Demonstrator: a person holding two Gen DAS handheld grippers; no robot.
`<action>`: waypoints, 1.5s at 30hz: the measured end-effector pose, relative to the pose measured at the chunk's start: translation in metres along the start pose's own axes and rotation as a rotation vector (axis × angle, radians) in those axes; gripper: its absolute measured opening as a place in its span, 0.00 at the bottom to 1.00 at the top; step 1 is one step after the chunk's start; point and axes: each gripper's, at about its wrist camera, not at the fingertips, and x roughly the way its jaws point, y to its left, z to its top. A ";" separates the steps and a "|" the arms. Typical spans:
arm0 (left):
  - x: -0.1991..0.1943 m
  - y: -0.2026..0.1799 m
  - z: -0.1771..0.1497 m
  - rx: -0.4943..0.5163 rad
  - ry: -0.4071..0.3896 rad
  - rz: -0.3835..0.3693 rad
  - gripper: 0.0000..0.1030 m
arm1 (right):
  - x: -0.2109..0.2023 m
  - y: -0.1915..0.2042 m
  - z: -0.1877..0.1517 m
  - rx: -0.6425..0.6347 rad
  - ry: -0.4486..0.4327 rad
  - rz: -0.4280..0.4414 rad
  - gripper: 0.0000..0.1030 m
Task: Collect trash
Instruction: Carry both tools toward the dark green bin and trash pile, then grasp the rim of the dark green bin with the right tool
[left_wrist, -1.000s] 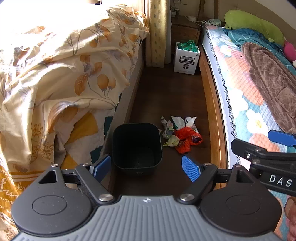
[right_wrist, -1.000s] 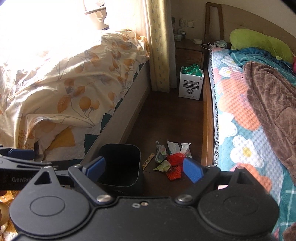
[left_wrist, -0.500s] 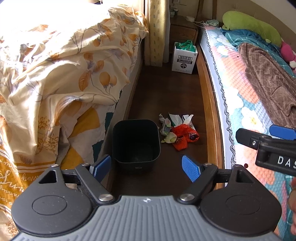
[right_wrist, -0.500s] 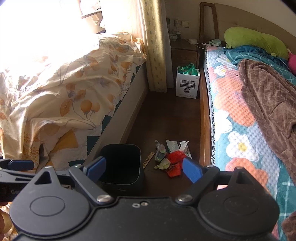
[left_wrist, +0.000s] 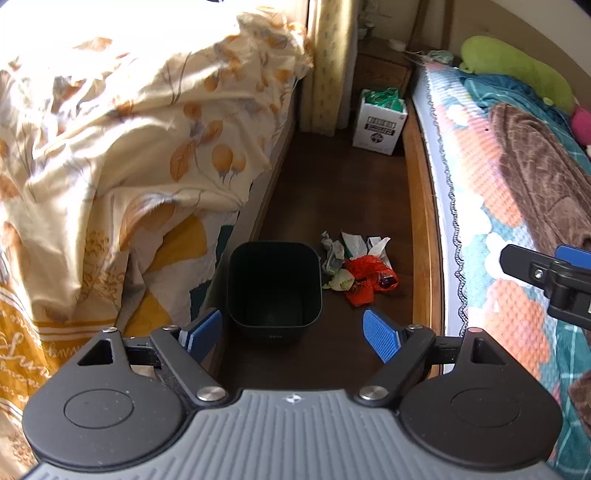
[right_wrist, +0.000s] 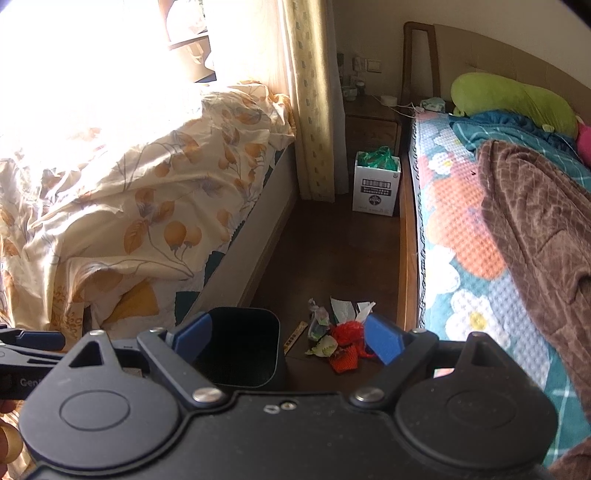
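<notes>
Your left gripper (left_wrist: 291, 330) and right gripper (right_wrist: 286, 338) hover spread and empty above the floor strip (left_wrist: 332, 192) between the beds, trash pile (left_wrist: 356, 266) just beside the black bin's (left_wrist: 273, 286) right wall, likely for short drops.

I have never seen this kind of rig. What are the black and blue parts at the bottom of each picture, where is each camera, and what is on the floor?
Each picture comes from a fisheye camera mounted on a handheld two-finger gripper, looking forward along its blue-padded fingers. One shows the left gripper, the other the right gripper. Both are open and hold nothing. They point down an aisle of dark floor between two beds. On it stands a black bin, and beside it lies a small trash pile: red netting, white paper, wrappers. A white box stands at the far end. In the left view, the right gripper pokes in at the right edge.
</notes>
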 end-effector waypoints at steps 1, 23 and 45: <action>0.005 0.001 0.002 -0.009 0.010 0.004 0.82 | 0.004 -0.002 0.002 -0.006 0.006 0.003 0.87; 0.162 -0.023 0.087 -0.079 0.057 0.209 0.82 | 0.264 -0.045 -0.001 -0.268 0.260 0.195 0.80; 0.349 0.022 0.071 0.107 0.198 0.048 0.82 | 0.516 0.029 -0.122 -0.079 0.499 0.008 0.35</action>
